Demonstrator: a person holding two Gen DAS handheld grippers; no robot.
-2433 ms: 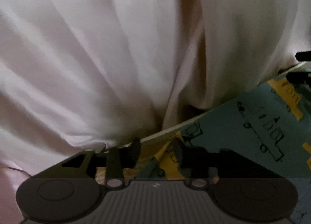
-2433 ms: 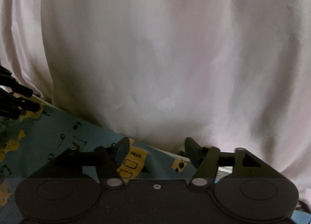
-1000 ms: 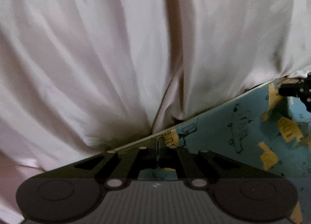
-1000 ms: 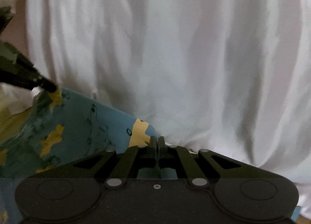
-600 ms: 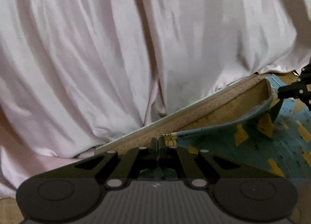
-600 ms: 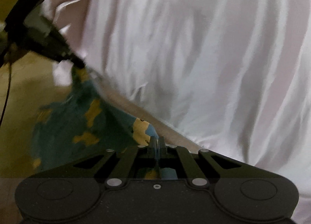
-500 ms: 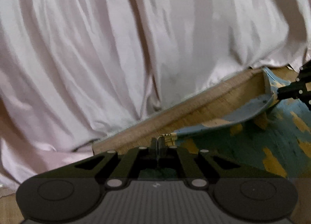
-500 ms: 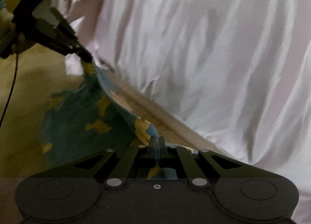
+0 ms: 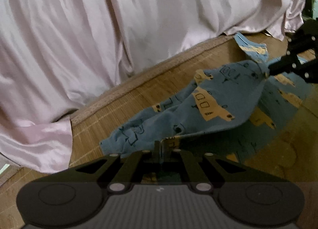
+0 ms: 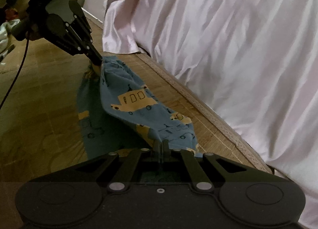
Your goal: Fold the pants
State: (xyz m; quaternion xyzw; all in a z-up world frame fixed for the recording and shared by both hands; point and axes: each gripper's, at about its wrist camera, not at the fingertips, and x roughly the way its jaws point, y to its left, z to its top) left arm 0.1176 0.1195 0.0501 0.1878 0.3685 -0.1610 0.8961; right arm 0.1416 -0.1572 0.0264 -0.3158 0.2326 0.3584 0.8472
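in the left wrist view we see the pink sheet (image 9: 99, 40) draped at far left, then the woven mat (image 9: 139, 93) running alongside it. left gripper (image 9: 160, 146) is clamped tight on one edge of the pants (image 9: 198, 109), blue with yellow car prints. the fabric is lifted and sags across toward the right gripper (image 9: 267, 70), fingers pinched closed on the other edge. under the raised fold, more of the pants lies flat on the mat.
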